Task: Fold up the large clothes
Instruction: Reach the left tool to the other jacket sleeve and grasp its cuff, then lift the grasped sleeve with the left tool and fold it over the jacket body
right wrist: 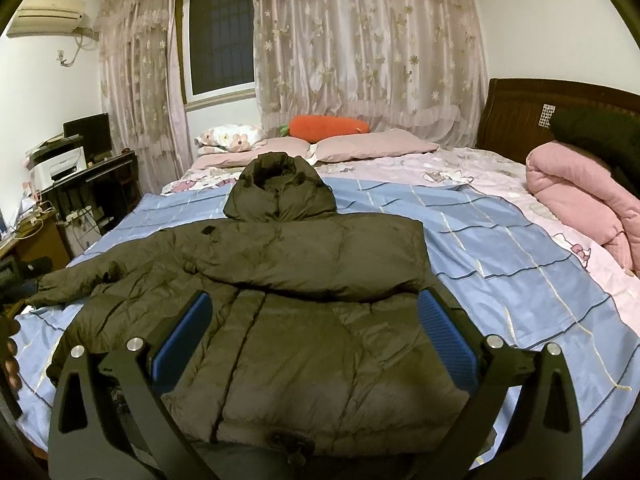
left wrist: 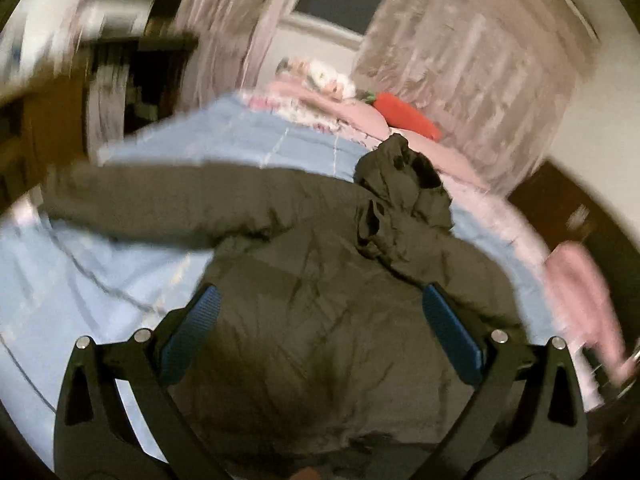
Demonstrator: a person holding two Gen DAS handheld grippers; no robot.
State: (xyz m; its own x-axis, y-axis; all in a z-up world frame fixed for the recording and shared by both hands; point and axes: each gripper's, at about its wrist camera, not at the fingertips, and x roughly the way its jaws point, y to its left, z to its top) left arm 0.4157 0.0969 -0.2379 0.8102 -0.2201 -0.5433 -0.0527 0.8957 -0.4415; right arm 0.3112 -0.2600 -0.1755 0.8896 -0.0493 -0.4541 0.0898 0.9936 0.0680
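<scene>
A dark olive hooded puffer jacket [right wrist: 304, 304] lies flat on the blue checked sheet [right wrist: 520, 248] of a bed. Its right sleeve is folded across the chest, its left sleeve [right wrist: 100, 276] stretches out to the left, and the hood [right wrist: 280, 188] points toward the pillows. My right gripper [right wrist: 312, 312] is open and empty above the jacket's lower body. In the blurred left wrist view the jacket [left wrist: 320, 300] fills the middle with one sleeve [left wrist: 140, 200] out to the left. My left gripper [left wrist: 320, 304] is open and empty over the jacket's body.
Pillows [right wrist: 360, 146] and an orange carrot plush [right wrist: 328, 126] lie at the far edge of the bed. A rolled pink quilt [right wrist: 580, 200] sits at the right by the dark headboard [right wrist: 520, 112]. A desk with a printer [right wrist: 64, 168] stands at the left.
</scene>
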